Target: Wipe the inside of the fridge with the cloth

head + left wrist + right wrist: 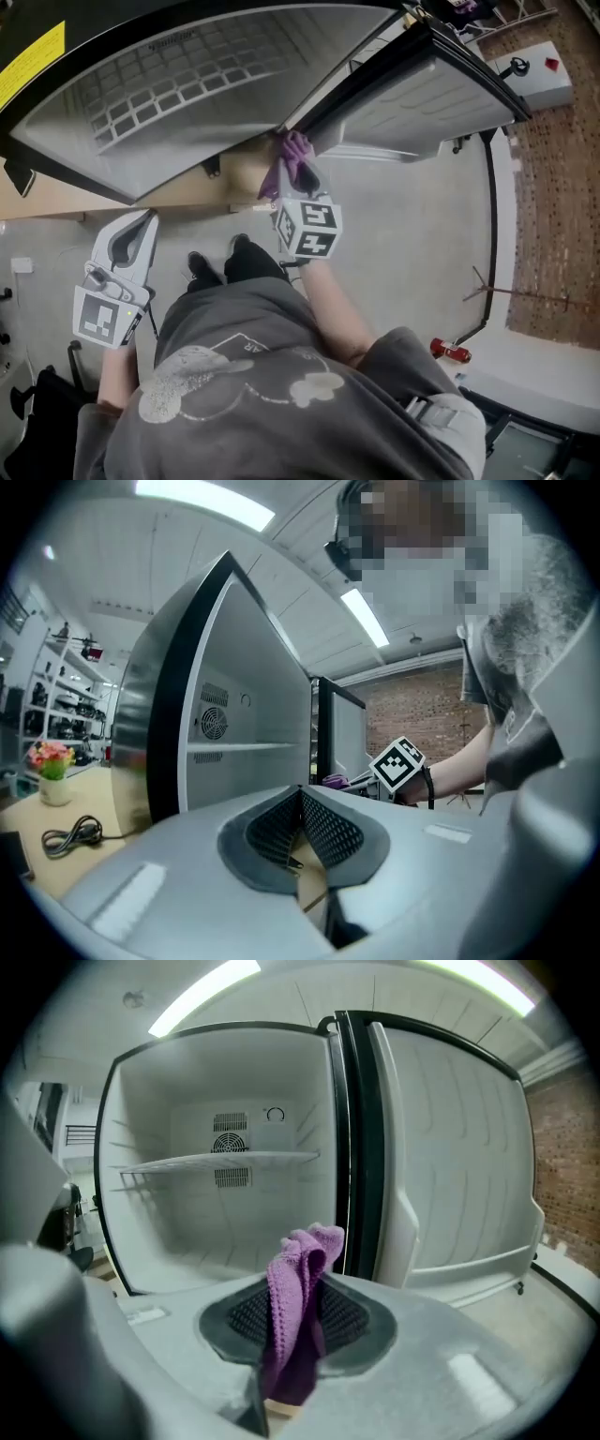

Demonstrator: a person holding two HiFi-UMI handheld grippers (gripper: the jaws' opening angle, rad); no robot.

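Right gripper point(298, 1321): fingers clenched on cloth point(302, 1269), at the fridge point(187, 1232) mouth.
Left gripper point(302, 829): fingers pressed together, nothing held.
Risk: cloth could snag on the shelf point(220, 1159) and pull free.

Premises present as a laboratory or test workshop, not a household kitchen. Long strip lights point(202, 501) run across a plain white panelled ceiling. The far wall point(422, 714) is bare brick. Open storage racks point(52, 682) at the room's left side carry assorted equipment, too small to identify. The floor point(403, 234) is bare grey, concrete-like. A single fridge point(225, 1176) stands free on it, door open, interior unstocked apart from one wire shelf. Beside the fridge, a wood-coloured worktop point(19, 817) holds a pot of pink flowers point(53, 766) and a coiled black cable point(73, 834).
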